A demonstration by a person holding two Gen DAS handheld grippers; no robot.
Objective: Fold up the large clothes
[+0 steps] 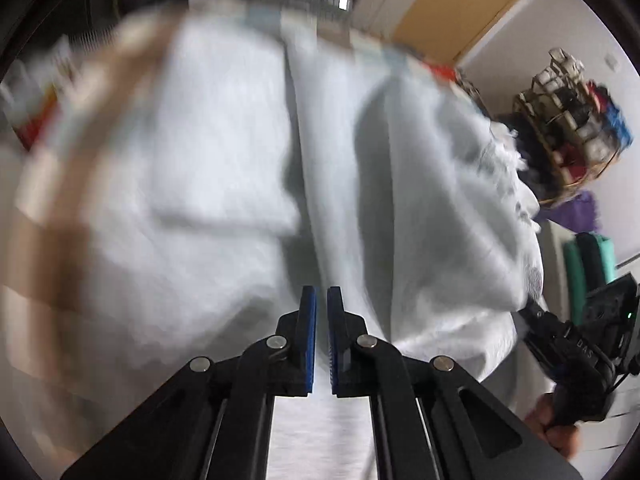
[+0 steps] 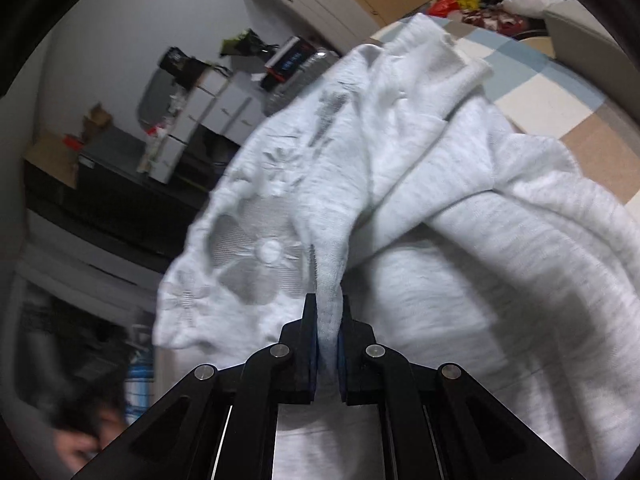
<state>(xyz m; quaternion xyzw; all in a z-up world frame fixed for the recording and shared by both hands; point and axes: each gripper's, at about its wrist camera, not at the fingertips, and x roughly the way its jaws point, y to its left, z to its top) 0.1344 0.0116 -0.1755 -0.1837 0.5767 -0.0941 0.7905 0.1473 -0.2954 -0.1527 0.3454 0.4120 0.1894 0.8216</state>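
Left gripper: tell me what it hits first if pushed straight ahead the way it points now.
Most likely the pale grey garment. The left gripper has its jaws nearly closed with a thin gap, and the cloth fills the view directly beyond the tips. The picture is motion-blurred, so how far off the fabric lies is unclear.

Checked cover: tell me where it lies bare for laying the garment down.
Bare checked cover shows right of the garment, up to the clutter beyond it. The right gripper pinches a fold; elsewhere cloth covers the surface.
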